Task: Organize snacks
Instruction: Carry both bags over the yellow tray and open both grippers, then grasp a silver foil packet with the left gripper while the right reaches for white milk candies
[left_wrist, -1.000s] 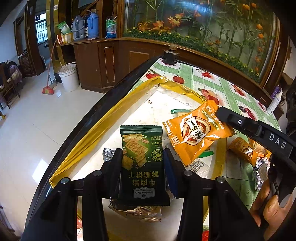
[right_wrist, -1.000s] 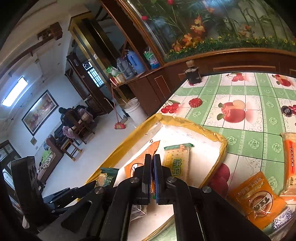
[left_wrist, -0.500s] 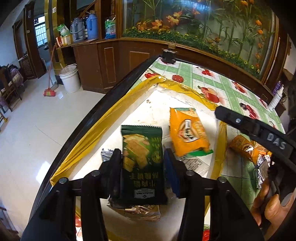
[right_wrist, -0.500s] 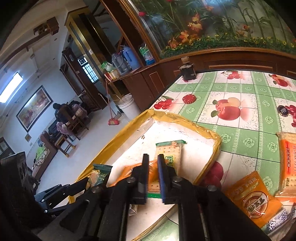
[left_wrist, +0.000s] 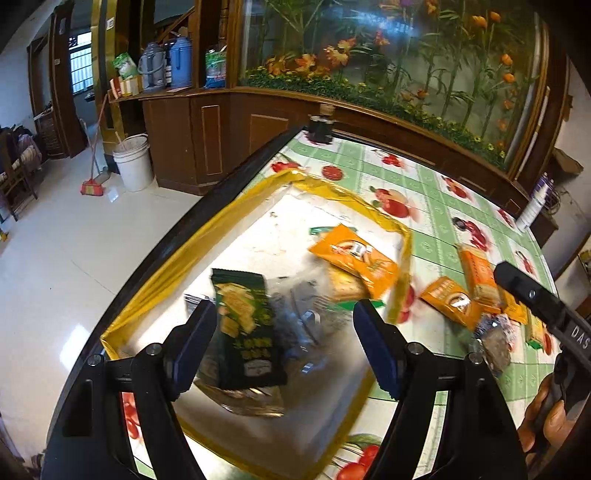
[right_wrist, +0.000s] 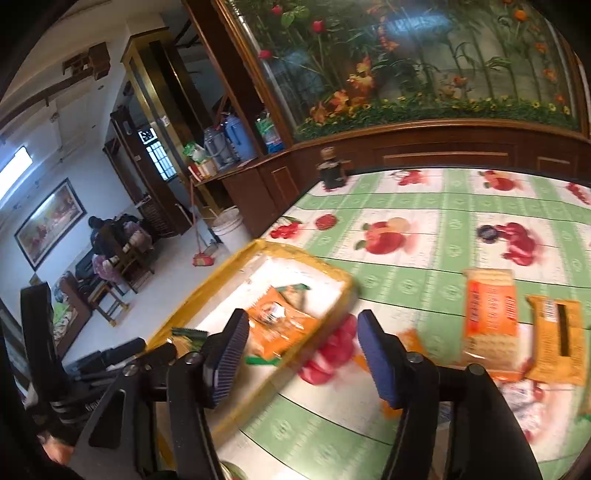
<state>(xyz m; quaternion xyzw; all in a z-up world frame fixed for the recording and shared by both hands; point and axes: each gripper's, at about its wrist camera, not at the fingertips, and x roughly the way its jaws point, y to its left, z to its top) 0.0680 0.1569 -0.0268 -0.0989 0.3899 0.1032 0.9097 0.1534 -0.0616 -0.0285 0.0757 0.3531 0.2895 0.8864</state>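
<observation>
A white tray with a yellow rim (left_wrist: 166, 266) lies on the fruit-print tablecloth. In the left wrist view my left gripper (left_wrist: 284, 325) hangs over it with jaws opening. A dark green cracker packet (left_wrist: 243, 325) lies loose in the tray beside the left pad, with no grip on it. An orange snack packet (left_wrist: 354, 258) rests further back in the tray. In the right wrist view my right gripper (right_wrist: 303, 332) is over the tray's right rim (right_wrist: 221, 273), jaws opening with nothing between them. The orange packet (right_wrist: 280, 325) and the green packet (right_wrist: 188, 334) show in the tray.
Loose snacks lie on the cloth right of the tray: an orange cracker pack (right_wrist: 489, 314), a brown-yellow pack (right_wrist: 557, 339), another orange packet (left_wrist: 450, 302) and a silvery wrapper (left_wrist: 495, 339). A dark bottle (left_wrist: 321, 125) stands at the table's far corner. The table edge runs along the tray's left side.
Both grippers have opened. The left one let go of the green packet, which now lies in the tray. The right one released the orange packet into the tray and swung right.
</observation>
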